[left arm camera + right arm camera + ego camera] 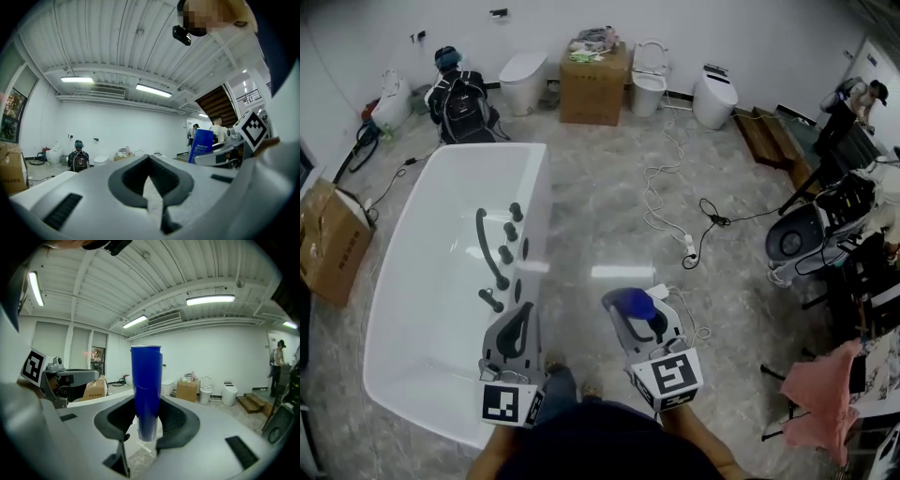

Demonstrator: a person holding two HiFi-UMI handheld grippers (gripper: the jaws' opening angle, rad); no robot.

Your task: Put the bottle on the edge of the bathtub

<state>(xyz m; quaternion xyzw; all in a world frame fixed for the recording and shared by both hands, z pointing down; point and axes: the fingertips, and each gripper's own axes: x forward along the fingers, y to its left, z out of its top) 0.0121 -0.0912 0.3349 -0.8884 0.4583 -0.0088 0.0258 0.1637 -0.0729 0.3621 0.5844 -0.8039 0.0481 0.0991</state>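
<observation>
My right gripper (639,317) is shut on a blue bottle (630,303), held over the floor just right of the bathtub. In the right gripper view the blue bottle (146,392) stands upright between the jaws of the right gripper (147,427). The white bathtub (398,309) fills the left of the head view, with black taps (494,251) along its right rim. My left gripper (520,330) is shut with nothing in it, over the tub's near right edge. From the left gripper (150,180) view the bottle (201,146) shows at the right.
Toilets (523,80) and a cardboard box (592,82) line the far wall. White and black cables (675,211) trail over the floor to the right. A backpack (464,108) sits behind the tub, a box (333,239) to its left. A person (853,108) stands at far right.
</observation>
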